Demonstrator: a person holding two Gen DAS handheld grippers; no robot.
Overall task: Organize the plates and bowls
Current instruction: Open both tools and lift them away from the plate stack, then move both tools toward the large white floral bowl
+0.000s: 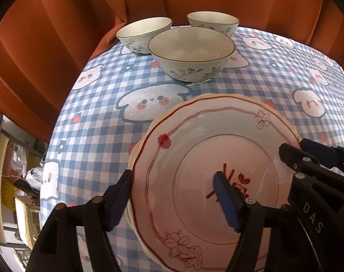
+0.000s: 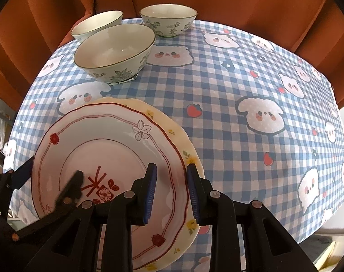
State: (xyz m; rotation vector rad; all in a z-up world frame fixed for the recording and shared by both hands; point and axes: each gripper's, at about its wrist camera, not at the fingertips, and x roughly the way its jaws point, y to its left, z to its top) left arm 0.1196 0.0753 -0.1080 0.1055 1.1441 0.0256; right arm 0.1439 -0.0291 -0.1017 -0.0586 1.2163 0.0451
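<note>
A pink plate (image 1: 194, 149) with red line pattern lies on a cream plate (image 2: 172, 124) with yellow flowers, near the table's front. My left gripper (image 1: 172, 201) is open, its jaws astride the pink plate's left rim. My right gripper (image 2: 172, 192) is open, its jaws astride the right rim of the stack; it also shows in the left wrist view (image 1: 308, 156). Three white bowls with green leaf prints stand at the back: a near one (image 1: 191, 49), a left one (image 1: 143, 32) and a far one (image 1: 212, 21).
The table has a blue checked cloth (image 2: 228, 90) with cartoon animals. Rust-orange curtains (image 1: 58, 34) hang behind it. The table's left edge drops to cluttered boxes (image 1: 15, 181).
</note>
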